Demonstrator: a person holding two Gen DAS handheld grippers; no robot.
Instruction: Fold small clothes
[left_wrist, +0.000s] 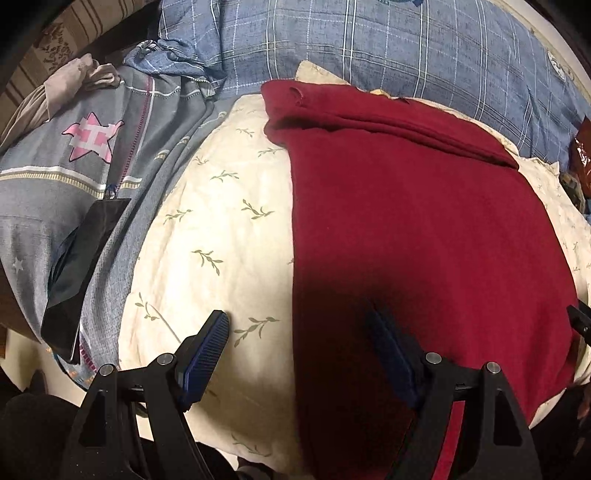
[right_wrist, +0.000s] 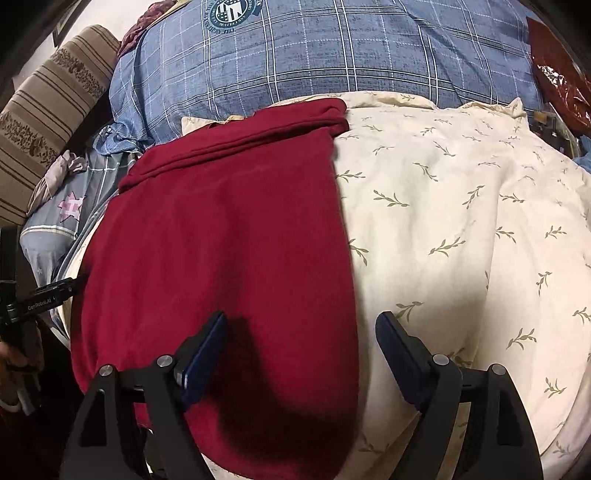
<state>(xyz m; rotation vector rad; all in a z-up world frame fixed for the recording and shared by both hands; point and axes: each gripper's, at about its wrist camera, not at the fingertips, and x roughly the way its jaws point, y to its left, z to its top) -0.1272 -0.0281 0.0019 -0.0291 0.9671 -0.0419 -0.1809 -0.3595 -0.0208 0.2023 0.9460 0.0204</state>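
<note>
A dark red garment (left_wrist: 424, 221) lies flat on a cream leaf-print cushion (left_wrist: 221, 221), its far end folded into a thick band. My left gripper (left_wrist: 299, 321) is open and empty, hovering over the garment's near left edge, one finger over the cushion, the other over the red cloth. In the right wrist view the same garment (right_wrist: 221, 229) covers the cushion's (right_wrist: 461, 221) left half. My right gripper (right_wrist: 303, 321) is open and empty, straddling the garment's near right edge. The left gripper's body (right_wrist: 44, 295) shows at the far left.
A blue plaid duvet (left_wrist: 369, 44) lies behind the cushion. A grey star-print pillow (left_wrist: 74, 155) and a black flat object (left_wrist: 81, 266) lie to the left. A striped sofa cushion (right_wrist: 44, 110) is at the far left. A shiny red packet (right_wrist: 557, 81) lies at the far right.
</note>
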